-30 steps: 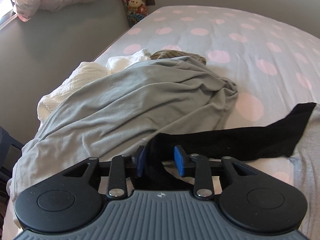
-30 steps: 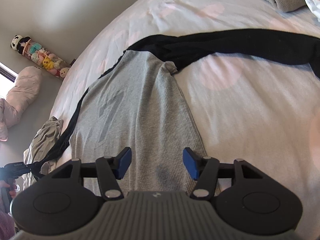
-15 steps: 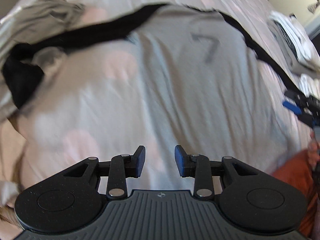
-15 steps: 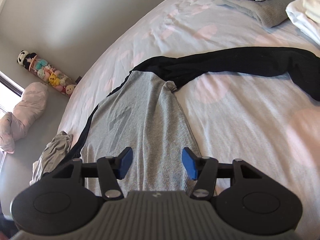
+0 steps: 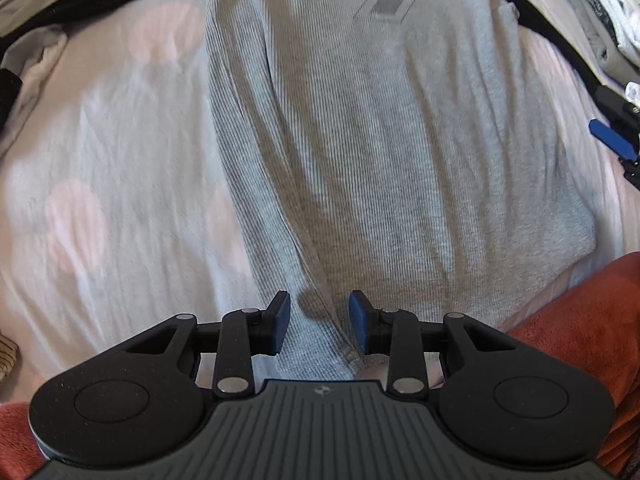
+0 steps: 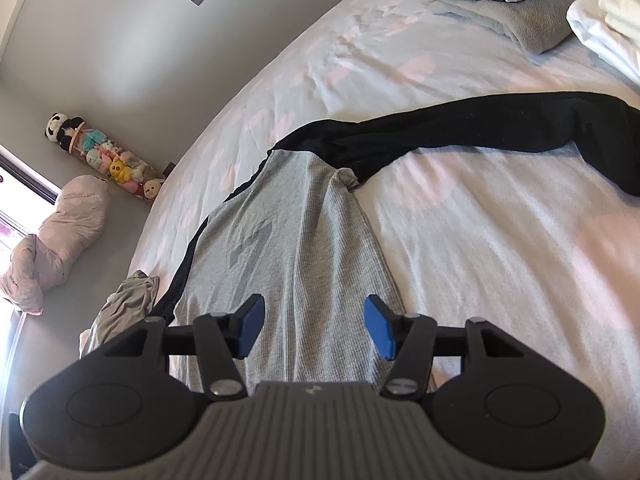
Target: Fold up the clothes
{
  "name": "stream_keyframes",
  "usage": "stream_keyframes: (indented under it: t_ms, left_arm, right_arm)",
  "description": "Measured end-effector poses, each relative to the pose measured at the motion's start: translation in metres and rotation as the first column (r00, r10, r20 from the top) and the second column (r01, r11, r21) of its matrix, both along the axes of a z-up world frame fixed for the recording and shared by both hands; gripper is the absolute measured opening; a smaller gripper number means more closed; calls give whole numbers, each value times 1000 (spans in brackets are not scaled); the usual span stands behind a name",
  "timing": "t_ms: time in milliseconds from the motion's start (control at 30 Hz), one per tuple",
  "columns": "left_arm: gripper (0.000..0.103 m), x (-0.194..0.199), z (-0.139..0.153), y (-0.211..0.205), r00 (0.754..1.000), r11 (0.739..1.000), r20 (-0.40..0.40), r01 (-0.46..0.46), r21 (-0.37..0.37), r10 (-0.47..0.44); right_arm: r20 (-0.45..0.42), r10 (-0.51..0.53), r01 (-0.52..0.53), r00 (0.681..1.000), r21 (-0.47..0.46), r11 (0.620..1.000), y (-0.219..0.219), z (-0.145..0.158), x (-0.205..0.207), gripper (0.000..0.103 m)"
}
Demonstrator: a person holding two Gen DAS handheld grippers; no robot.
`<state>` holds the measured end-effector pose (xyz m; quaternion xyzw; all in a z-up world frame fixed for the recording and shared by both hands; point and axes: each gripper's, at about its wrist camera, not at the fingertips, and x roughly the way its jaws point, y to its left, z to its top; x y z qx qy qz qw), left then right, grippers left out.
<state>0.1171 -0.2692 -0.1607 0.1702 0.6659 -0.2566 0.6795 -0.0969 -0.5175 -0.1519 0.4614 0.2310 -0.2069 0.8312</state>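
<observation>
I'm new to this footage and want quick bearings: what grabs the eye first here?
A grey ribbed shirt with a dark 7 lies spread along the pink-dotted bedsheet, one long black sleeve flung out across it. Both grippers hover open over its near hem, left gripper above a lengthwise crease and right gripper empty. Folded laundry is stacked at the far corner.

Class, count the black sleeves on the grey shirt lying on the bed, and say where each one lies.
2. One black sleeve stretches out to the right across the bedsheet; the other sleeve runs down the grey shirt's left edge, partly hidden.
</observation>
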Motion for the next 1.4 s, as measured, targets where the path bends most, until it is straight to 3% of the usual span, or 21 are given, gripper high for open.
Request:
stream_keyframes:
  t_ms: [67, 133, 300, 433, 567, 700, 867, 967, 1033, 1167, 1200, 1233, 1400]
  left_arm:
    - [10, -1, -8, -3, 1000, 1000, -5, 0, 16, 0]
    - [4, -1, -9, -1, 1000, 1000, -1, 2, 21, -2]
    - [2, 5, 12, 24, 1000, 1000, 6, 1, 4, -1]
    - [2, 16, 23, 51, 1000, 1000, 16, -24, 14, 24]
    - [2, 29, 17, 70, 998, 997, 13, -62, 36, 62]
    - [2, 33, 7, 78, 997, 996, -10, -78, 39, 78]
    - [2, 33, -1, 78, 997, 997, -27, -77, 24, 78]
    - [2, 34, -3, 77, 997, 997, -32, -72, 16, 72]
    - [2, 35, -3, 77, 997, 997, -35, -73, 8, 73]
    - [2, 35, -3, 79, 996, 997, -41, -75, -14, 74]
    - [2, 35, -3, 80, 996, 997, -42, -77, -22, 76]
    - [2, 35, -3, 81, 996, 996, -43, -79, -31, 78]
    - [2, 32, 10, 86, 996, 993, -55, -76, -91, 72]
  right_arm:
    - [2, 1, -1, 1000, 0, 1000, 0, 0, 0, 59]
    - [0, 4, -4, 1000, 2, 1000, 0, 1, -1, 59]
    - [-70, 49, -49, 996, 7, 999, -5, 11, 0, 60]
    - [-175, 170, -185, 970, -68, 980, -6, 30, 7, 62]
    - [-358, 320, -384, 877, -124, 915, -6, 38, 15, 57]
    - [-455, 427, -496, 782, -38, 868, -14, 27, 13, 43]
    - [-493, 552, -587, 672, 101, 804, -4, 8, 12, 43]
    - [-547, 602, -642, 582, 145, 753, 11, -2, 19, 50]
    - [-579, 625, -668, 524, 176, 723, 18, -10, 25, 50]
    - [-586, 650, -683, 483, 211, 699, 23, -17, 33, 44]
    - [-587, 653, -684, 479, 217, 696, 24, -19, 35, 34]
    - [-587, 657, -685, 474, 222, 693, 25, -20, 36, 18]
    - [-557, 675, -700, 484, 216, 680, 26, 8, 37, 11]
